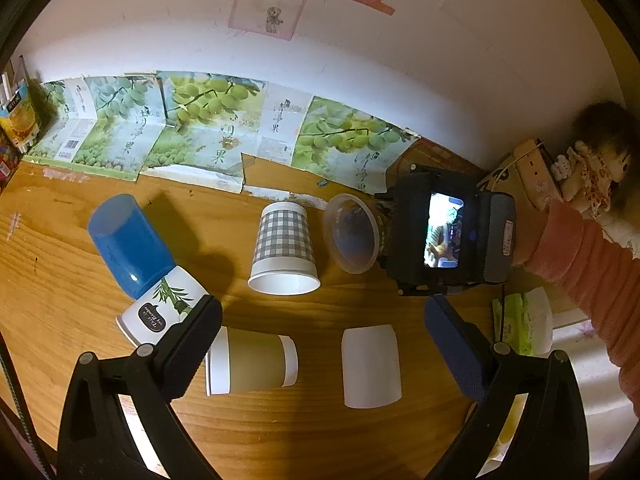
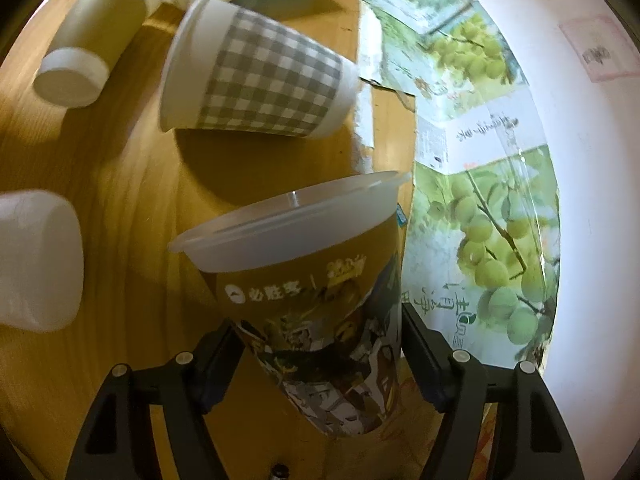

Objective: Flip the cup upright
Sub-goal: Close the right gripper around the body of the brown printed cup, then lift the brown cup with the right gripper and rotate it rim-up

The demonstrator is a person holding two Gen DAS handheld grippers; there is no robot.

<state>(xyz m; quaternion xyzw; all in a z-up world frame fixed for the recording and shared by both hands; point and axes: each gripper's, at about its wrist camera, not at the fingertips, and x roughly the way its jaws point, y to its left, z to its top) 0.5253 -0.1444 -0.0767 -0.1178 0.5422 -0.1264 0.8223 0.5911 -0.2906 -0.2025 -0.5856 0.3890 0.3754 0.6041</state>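
Note:
My right gripper [image 2: 320, 344] is shut on a printed plastic cup [image 2: 320, 300] with a clear rim, held tilted on its side above the wooden table [image 2: 120, 184]; the same cup [image 1: 352, 234] shows in the left wrist view with its mouth facing the camera. My left gripper [image 1: 320, 332] is open and empty, hovering over a tan-sleeved cup [image 1: 252, 360] and a white cup [image 1: 370, 366], both lying on their sides. A grey checked cup [image 1: 284, 248] also lies on its side; it shows in the right wrist view too [image 2: 260, 76].
A blue cup [image 1: 128, 240] and a bamboo-print cup [image 1: 164, 308] lie nested at the left. Grape-print cardboard [image 1: 208, 128] lines the wall at the back. A tissue pack [image 1: 520, 320] and a doll [image 1: 592, 168] sit at the right.

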